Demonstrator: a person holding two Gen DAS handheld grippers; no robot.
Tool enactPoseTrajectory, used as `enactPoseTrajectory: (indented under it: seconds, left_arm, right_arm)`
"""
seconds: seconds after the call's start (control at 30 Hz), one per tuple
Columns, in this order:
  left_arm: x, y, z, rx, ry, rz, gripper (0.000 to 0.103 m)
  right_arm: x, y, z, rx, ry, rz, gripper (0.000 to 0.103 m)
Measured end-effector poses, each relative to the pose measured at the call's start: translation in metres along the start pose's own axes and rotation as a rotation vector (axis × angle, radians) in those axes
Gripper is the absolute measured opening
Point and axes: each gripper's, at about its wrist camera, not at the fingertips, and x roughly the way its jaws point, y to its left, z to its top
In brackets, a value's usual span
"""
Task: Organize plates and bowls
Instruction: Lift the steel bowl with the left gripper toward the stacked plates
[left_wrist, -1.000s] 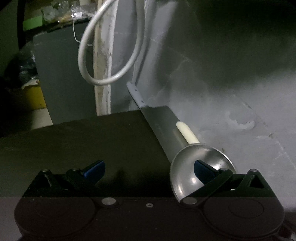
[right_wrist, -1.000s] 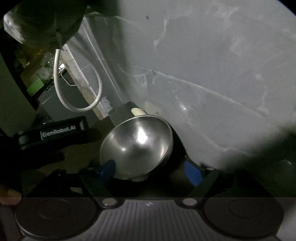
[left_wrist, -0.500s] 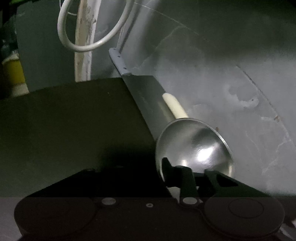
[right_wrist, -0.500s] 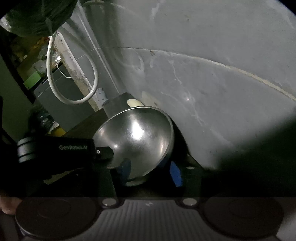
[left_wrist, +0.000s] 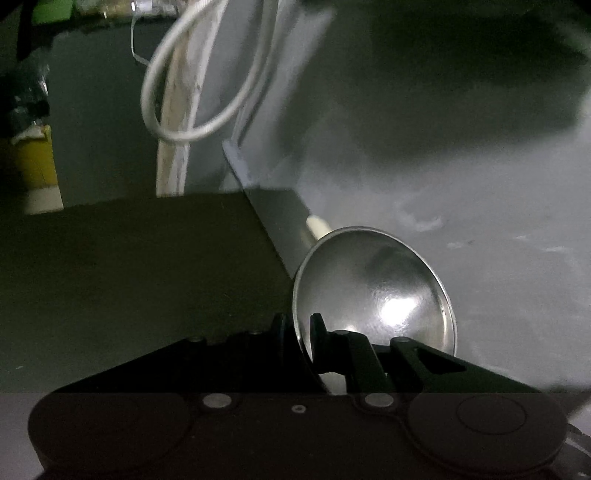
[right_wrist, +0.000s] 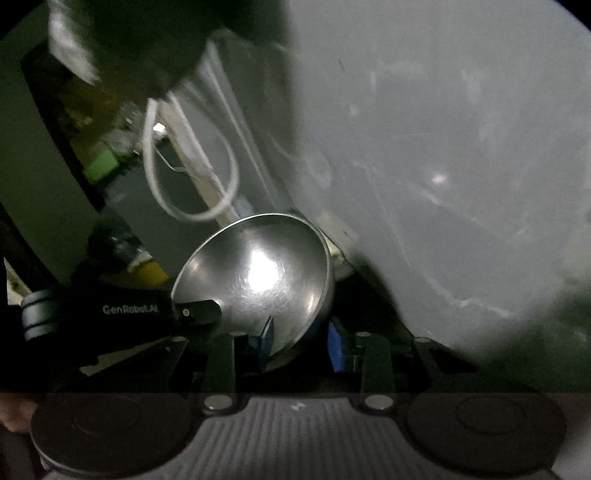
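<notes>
Both grippers are on one steel bowl (left_wrist: 373, 291), which is tilted on its edge at the back of a dark table (left_wrist: 129, 280), close against a grey wall (left_wrist: 461, 177). On the left wrist view, the left gripper (left_wrist: 298, 332) has its jaws closing over the bowl's near rim, one black finger (left_wrist: 279, 328) outside the rim and the other inside, the thin metal pinched between them. On the right wrist view, the right gripper (right_wrist: 301, 341) is also closing, with the bowl's lower wall between its blue pads (right_wrist: 266, 334): one pad sits inside the bowl against the metal, the other stands outside and behind the wall; whether that outer pad already presses on the steel cannot be told in the dim light. The same view shows the left gripper's black body, lettered in white, reaching to the bowl's left rim. A bright glint sits in the bowl's hollow. A pale cream object (left_wrist: 317, 224) lies just behind the bowl, along the foot of the wall. Farther back, a loop of white cable (left_wrist: 192, 92) hangs beside a pale upright post (left_wrist: 173, 162), and a yellow container (left_wrist: 35, 162) stands at the far left.
</notes>
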Motion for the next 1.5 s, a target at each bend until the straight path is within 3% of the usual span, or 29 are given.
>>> enactPoseTrajectory:
  seconds: [0.4, 0.67, 0.83, 1.1, 1.3, 1.5]
  left_arm:
    - [-0.173, -0.027, -0.054, 0.037, -0.221, -0.009, 0.015]
    - [-0.263, -0.038, -0.12, 0.047, -0.263, -0.002, 0.016]
    - [-0.297, -0.033, -0.173, -0.01, -0.215, 0.049, 0.017]
    - [-0.316, -0.008, -0.238, -0.123, -0.127, 0.085, 0.018]
    - [-0.32, 0.007, -0.282, -0.193, 0.017, 0.131, 0.018]
    - [-0.311, 0.024, -0.31, -0.242, 0.153, 0.167, 0.019]
  right_arm:
    - [-0.148, 0.054, -0.028, -0.095, -0.145, 0.074, 0.032]
    - [-0.229, 0.076, -0.077, -0.134, -0.16, 0.101, 0.032]
    - [-0.259, 0.084, -0.11, -0.192, -0.103, 0.126, 0.032]
    - [-0.277, 0.09, -0.155, -0.306, 0.021, 0.181, 0.032]
    - [-0.278, 0.091, -0.195, -0.378, 0.177, 0.21, 0.032]
    - [-0.262, 0.083, -0.227, -0.349, 0.342, 0.224, 0.032]
